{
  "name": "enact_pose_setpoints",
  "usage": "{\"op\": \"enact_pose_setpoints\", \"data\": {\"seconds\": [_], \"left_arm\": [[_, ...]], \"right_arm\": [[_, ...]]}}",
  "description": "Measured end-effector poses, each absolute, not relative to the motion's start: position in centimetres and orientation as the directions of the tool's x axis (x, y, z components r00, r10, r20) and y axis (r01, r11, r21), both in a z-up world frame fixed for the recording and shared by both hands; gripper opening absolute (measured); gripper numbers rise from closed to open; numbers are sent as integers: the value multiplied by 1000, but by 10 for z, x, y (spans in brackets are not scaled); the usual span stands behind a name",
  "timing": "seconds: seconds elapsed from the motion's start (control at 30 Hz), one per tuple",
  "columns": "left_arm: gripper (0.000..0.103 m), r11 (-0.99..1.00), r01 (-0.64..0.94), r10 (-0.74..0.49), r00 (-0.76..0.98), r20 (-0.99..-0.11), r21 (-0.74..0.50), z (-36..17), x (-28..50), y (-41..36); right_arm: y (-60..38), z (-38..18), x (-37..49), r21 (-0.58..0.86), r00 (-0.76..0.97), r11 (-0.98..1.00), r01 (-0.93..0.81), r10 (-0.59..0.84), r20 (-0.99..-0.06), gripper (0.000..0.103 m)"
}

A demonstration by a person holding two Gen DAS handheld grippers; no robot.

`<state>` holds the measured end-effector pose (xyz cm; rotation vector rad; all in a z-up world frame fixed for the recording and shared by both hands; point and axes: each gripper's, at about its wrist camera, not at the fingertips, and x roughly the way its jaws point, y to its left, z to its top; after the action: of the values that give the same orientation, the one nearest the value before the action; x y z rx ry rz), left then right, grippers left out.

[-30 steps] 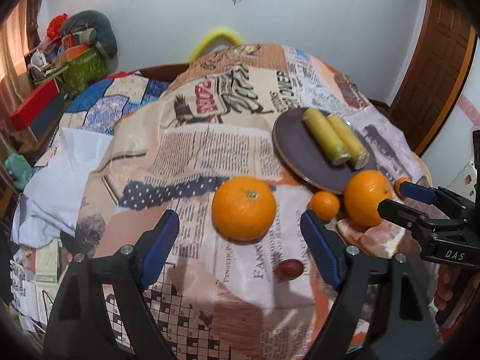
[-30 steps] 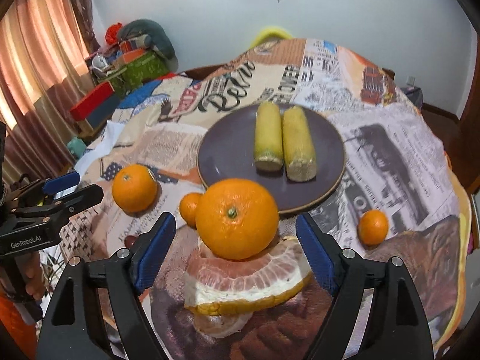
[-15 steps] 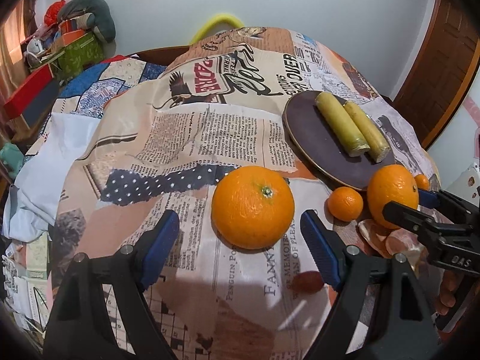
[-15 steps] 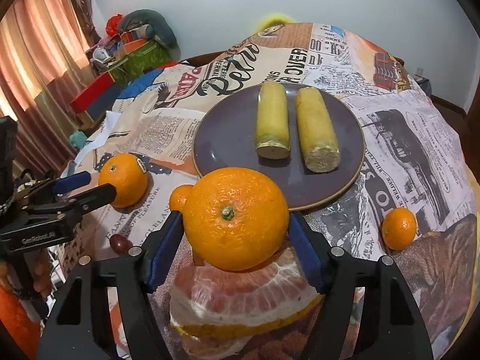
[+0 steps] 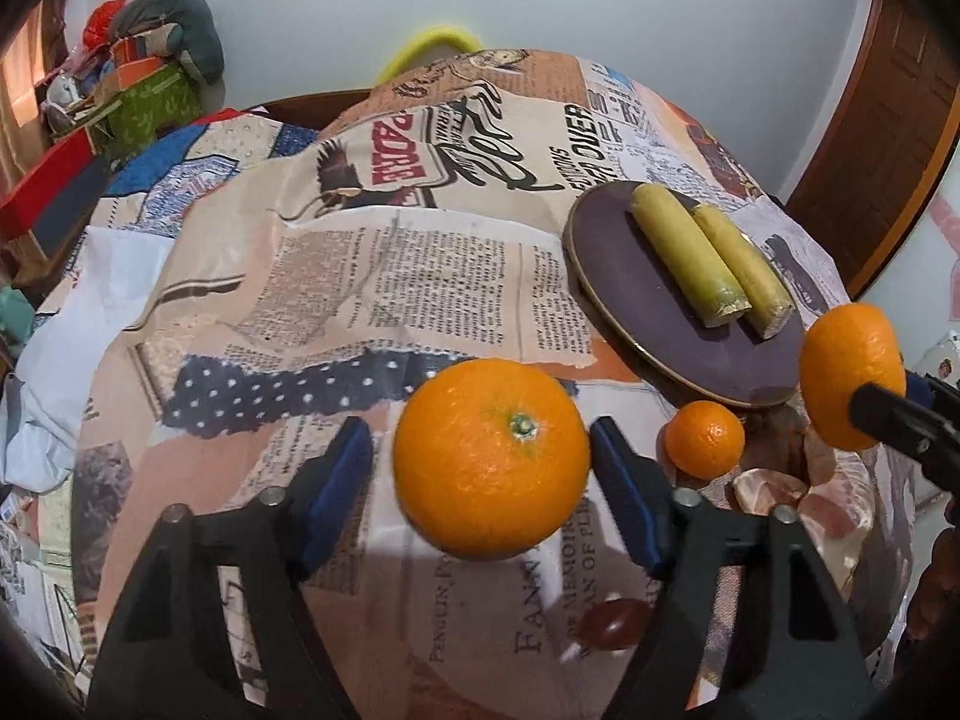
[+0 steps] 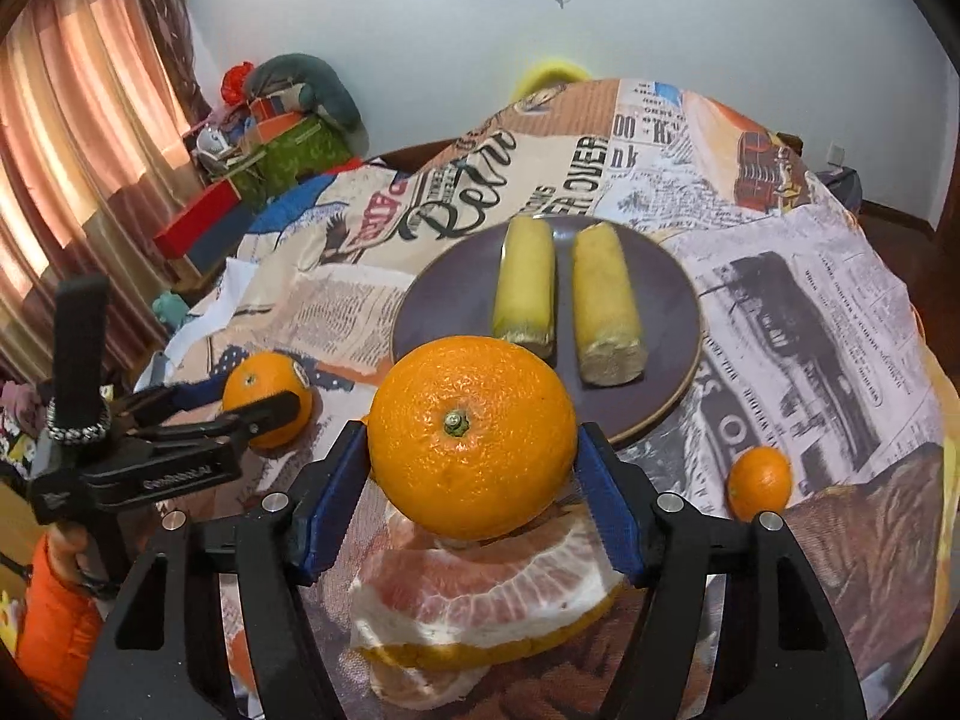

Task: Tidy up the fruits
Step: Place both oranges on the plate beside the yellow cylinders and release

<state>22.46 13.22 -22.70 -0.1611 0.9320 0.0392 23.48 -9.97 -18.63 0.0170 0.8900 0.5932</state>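
My left gripper point(image 5: 480, 462) has its blue pads around a large orange point(image 5: 491, 457) on the newspaper-print cloth, with a small gap on the left side. My right gripper point(image 6: 471, 450) is shut on a second large orange point(image 6: 472, 438) and holds it above a peeled pomelo piece point(image 6: 486, 606). A dark plate point(image 6: 456, 300) with two yellow corn cobs point(image 6: 564, 297) lies just beyond. A small mandarin point(image 5: 705, 438) sits near the plate edge; another mandarin point(image 6: 759, 477) lies right of my right gripper.
A small dark red fruit point(image 5: 612, 630) lies on the cloth near my left gripper. Boxes and bags point(image 6: 264, 144) are piled at the far left by a curtain. A wooden door point(image 5: 888, 120) is at the right.
My right gripper closed on its orange and lifted it off the pomelo piece. My left gripper moved forward around its orange and its jaws narrowed.
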Motion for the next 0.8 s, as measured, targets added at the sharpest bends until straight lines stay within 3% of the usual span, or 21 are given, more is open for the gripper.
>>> {"op": "enact_pose_setpoints", "data": {"seconds": [0.27, 0.8], "left_arm": [[64, 987, -95, -46, 598, -801, -127, -220, 225, 126], [64, 991, -50, -51, 700, -712, -121, -164, 232, 94]], "right_arm": [[-118, -178, 239, 249, 522, 861, -443, 473, -710, 66], [-152, -159, 262, 204, 608, 897, -392, 419, -674, 66]]}}
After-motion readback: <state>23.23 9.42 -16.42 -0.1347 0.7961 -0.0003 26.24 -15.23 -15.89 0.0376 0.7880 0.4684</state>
